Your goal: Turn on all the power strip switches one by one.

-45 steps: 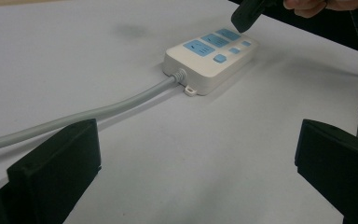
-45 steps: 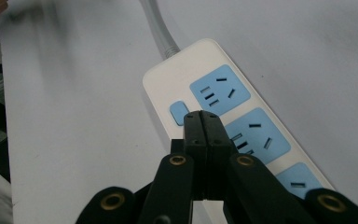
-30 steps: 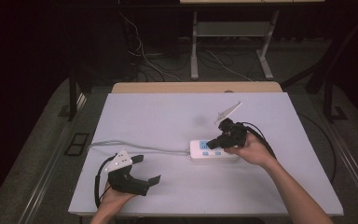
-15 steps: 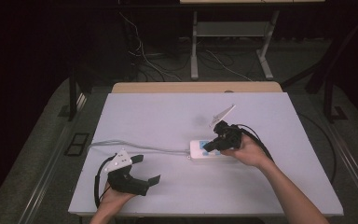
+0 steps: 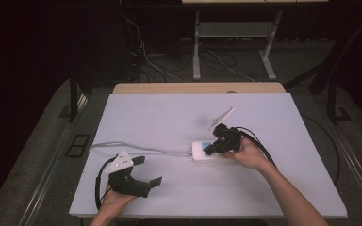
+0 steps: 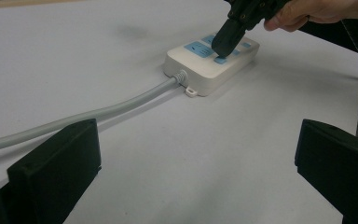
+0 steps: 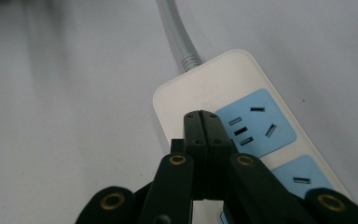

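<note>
A white power strip with blue sockets lies right of the table's middle, its grey cable running off to the left. My right gripper is shut and tilted down onto the strip. In the left gripper view its tip touches a small blue button on the strip. The right gripper view shows the shut jaws over the strip, beside a blue socket. My left gripper rests open at the front left, with nothing between its jaws.
The white table top has a wooden edge at the back. Beyond it, on the dark floor, are loose cables and the legs of another desk. Each gripper trails a black cable.
My right gripper has shifted a little to the left and down over the power strip, covering more of it. The left gripper has stayed put.
</note>
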Demonstrator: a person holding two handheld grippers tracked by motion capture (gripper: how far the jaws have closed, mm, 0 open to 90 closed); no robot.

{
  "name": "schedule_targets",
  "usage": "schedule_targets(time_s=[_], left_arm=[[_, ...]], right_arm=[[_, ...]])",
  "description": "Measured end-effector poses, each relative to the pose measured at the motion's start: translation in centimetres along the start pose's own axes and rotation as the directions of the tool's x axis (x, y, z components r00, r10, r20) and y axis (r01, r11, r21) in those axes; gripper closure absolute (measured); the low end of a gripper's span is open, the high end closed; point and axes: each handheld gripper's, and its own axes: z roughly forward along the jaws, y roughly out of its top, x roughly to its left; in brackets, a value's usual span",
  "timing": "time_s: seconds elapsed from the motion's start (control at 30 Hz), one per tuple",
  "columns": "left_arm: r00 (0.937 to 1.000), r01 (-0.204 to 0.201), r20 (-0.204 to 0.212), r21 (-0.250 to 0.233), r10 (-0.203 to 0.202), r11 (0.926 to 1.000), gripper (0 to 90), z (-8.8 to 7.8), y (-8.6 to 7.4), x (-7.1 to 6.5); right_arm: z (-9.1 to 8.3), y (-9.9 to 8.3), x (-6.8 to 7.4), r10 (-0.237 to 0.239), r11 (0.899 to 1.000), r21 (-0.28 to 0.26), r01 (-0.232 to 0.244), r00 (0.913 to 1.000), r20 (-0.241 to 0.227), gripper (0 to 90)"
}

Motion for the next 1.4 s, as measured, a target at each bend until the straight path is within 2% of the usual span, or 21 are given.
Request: schedule_targets(time_s=[0.3,0.47,0.73,0.9,1.03,1.17,1.33,1.4], left_arm=[[1.0,-0.001,0.003,0.001,0.001,1.0,0.0,0.06,-0.01,-0.16],[1.0,-0.001,0.002,0.004,0.001,1.0,0.0,0.12,-0.02,-0.11],[1.0,-0.002,0.007,0.001,0.002,1.0,0.0,0.12,0.01,-0.28],[1.0,0.004,0.005,-0.004,-0.004,1.0,0.0,0.07,0.02,-0.17],[0.9999,0.012,0.002,-0.008,-0.012,0.9999,0.0,-0.04,0.0,-0.03],[0.9999,0.011,0.004,-0.006,-0.011,0.9999,0.0,-0.01,-0.03,-0.1],[1.0,0.009,0.004,0.0,-0.009,1.0,0.0,0.1,-0.03,-0.05],[0.9999,0.01,0.004,-0.002,-0.01,0.9999,0.0,0.04,-0.03,-0.01]], right_arm=[[0.3,-0.1,0.07,-0.008,1.0,-0.009,0.008,0.9998,0.016,90.0],[0.36,-0.39,-0.12,-0.003,1.0,-0.027,0.003,1.0,0.005,90.0],[0.42,-0.75,-0.31,0.029,0.998,-0.046,-0.029,0.9995,-0.011,90.0],[0.58,-0.65,-0.19,0.022,0.999,-0.034,-0.022,0.9998,-0.003,90.0],[0.59,-0.57,0.08,-0.006,1.0,-0.029,0.006,0.9998,0.018,90.0],[0.57,-0.69,-0.14,0.002,0.999,-0.038,-0.002,1.0,0.003,90.0],[0.57,-0.56,0.12,-0.023,0.999,-0.032,0.023,0.9995,0.02,90.0],[0.55,-0.58,0.1,-0.019,0.999,-0.033,0.019,0.9996,0.02,90.0]])
